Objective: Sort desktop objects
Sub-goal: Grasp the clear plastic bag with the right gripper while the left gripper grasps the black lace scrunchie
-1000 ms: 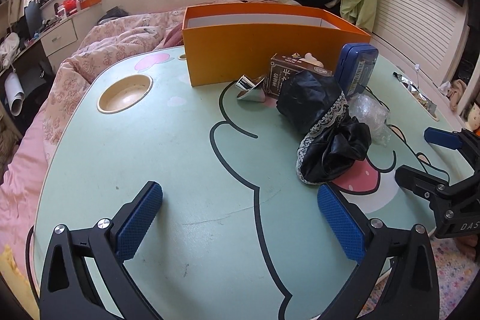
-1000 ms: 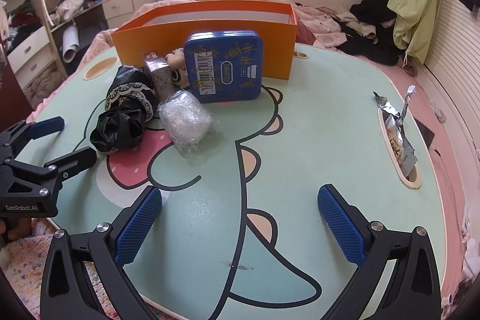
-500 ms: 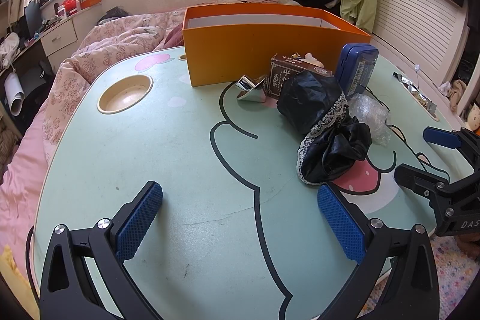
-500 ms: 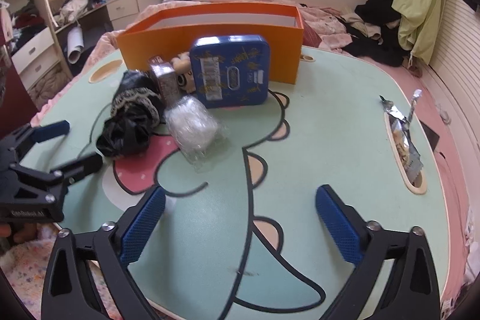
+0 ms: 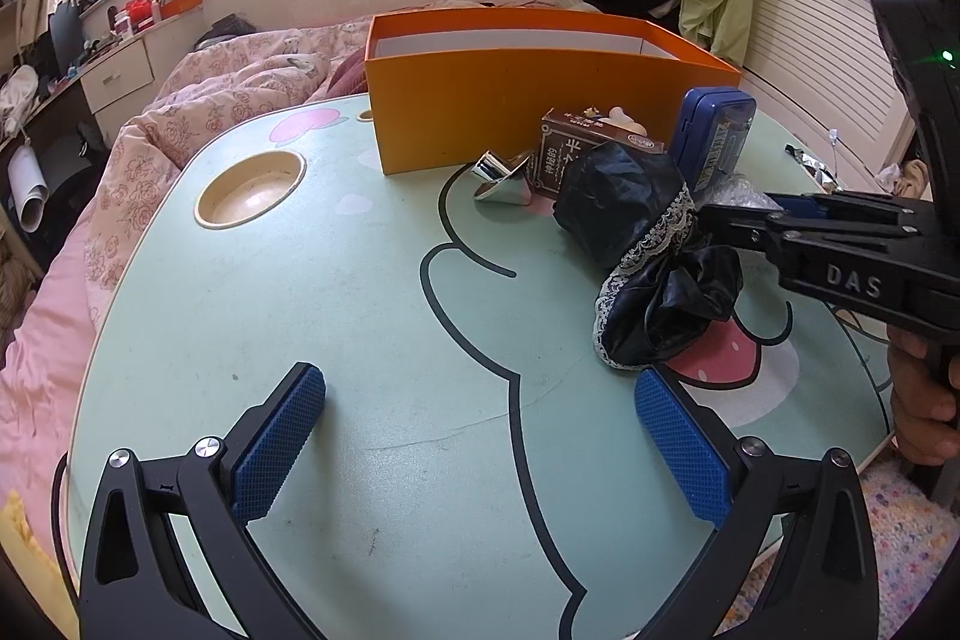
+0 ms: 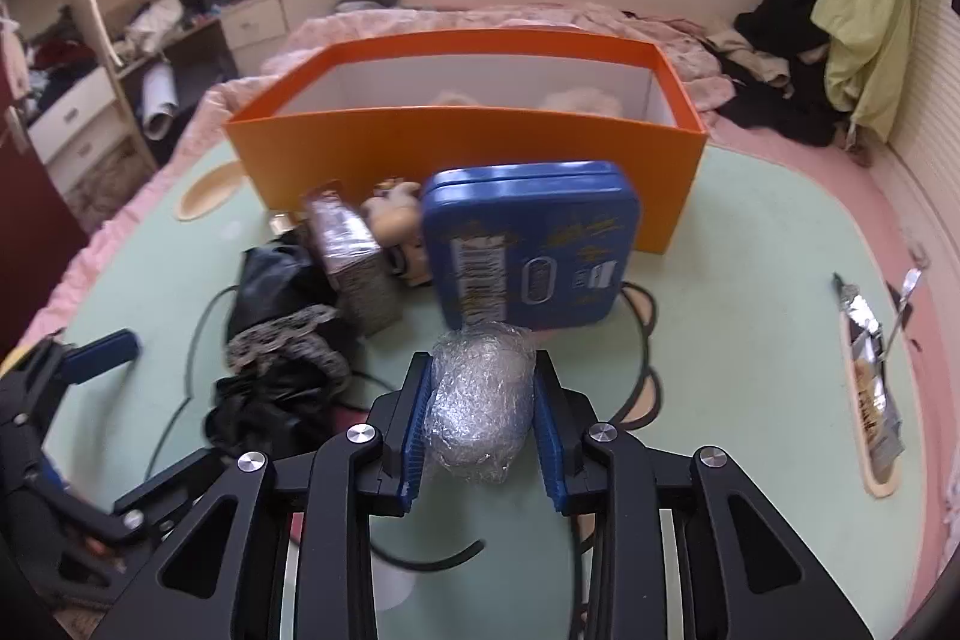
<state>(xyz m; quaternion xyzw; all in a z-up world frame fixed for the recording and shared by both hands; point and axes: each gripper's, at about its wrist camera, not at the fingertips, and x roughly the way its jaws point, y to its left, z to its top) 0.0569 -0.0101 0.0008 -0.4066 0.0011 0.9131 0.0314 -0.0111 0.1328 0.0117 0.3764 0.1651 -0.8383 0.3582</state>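
My right gripper (image 6: pixel 483 388) is shut on a crumpled clear plastic wrap ball (image 6: pixel 480 406) just in front of the blue tin (image 6: pixel 531 244). The orange box (image 6: pixel 462 142) stands open behind the tin. A brown carton (image 6: pixel 354 265), a small toy figure (image 6: pixel 396 220) and a black lace-trimmed cloth (image 6: pixel 282 340) lie left of the tin. My left gripper (image 5: pixel 480 436) is open and empty over bare table, left of the black cloth (image 5: pixel 648 256). The right gripper (image 5: pixel 738 217) shows in the left wrist view, reaching in beside the blue tin (image 5: pixel 714 142).
A shiny metal piece (image 5: pixel 501 178) lies by the orange box (image 5: pixel 540 100). The table (image 5: pixel 300 310) has a round cup recess (image 5: pixel 249 190) at the far left and a slot with a foil wrapper (image 6: pixel 870 370) at the right. A bed lies behind.
My right gripper moved forward to the plastic wrap ball and closed on it. My left gripper stayed open in about the same place.
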